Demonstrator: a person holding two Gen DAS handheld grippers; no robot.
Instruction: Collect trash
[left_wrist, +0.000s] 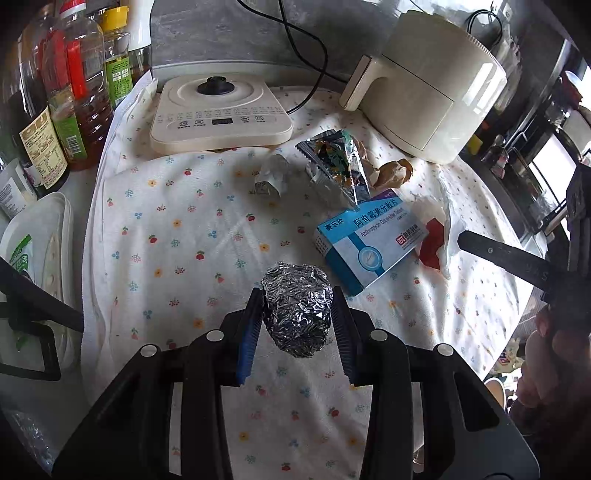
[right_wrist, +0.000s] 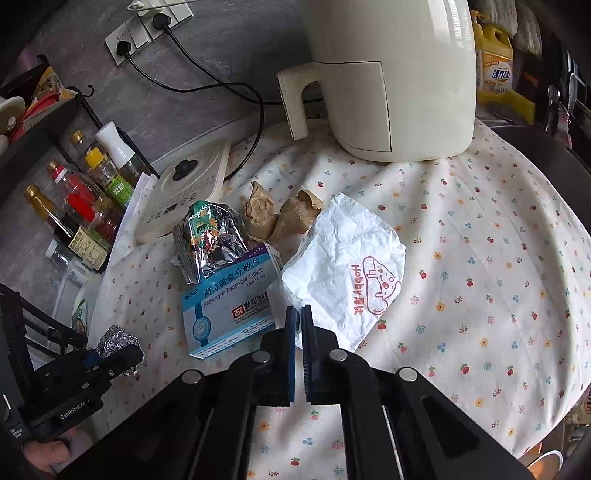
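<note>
A crumpled foil ball (left_wrist: 297, 314) sits between the fingers of my left gripper (left_wrist: 297, 295), which is shut on it just above the floral cloth (left_wrist: 184, 229). The right wrist view shows the same ball (right_wrist: 116, 341) at lower left. My right gripper (right_wrist: 299, 312) is shut on the near edge of a white paper bag (right_wrist: 343, 266) with red print. Its tip (left_wrist: 461, 238) touches that bag (left_wrist: 441, 218) in the left wrist view. Loose on the cloth lie a blue medicine box (right_wrist: 229, 306), a shiny snack wrapper (right_wrist: 210, 236), two brown paper wads (right_wrist: 280, 214) and a small white scrap (left_wrist: 271, 177).
A cream air fryer (right_wrist: 391, 74) stands at the back, with a flat cooker base (left_wrist: 221, 110) to its left and cables to wall sockets (right_wrist: 147, 26). Oil and sauce bottles (left_wrist: 74, 92) line the left side. A white lidded tub (left_wrist: 40, 240) sits near the left edge.
</note>
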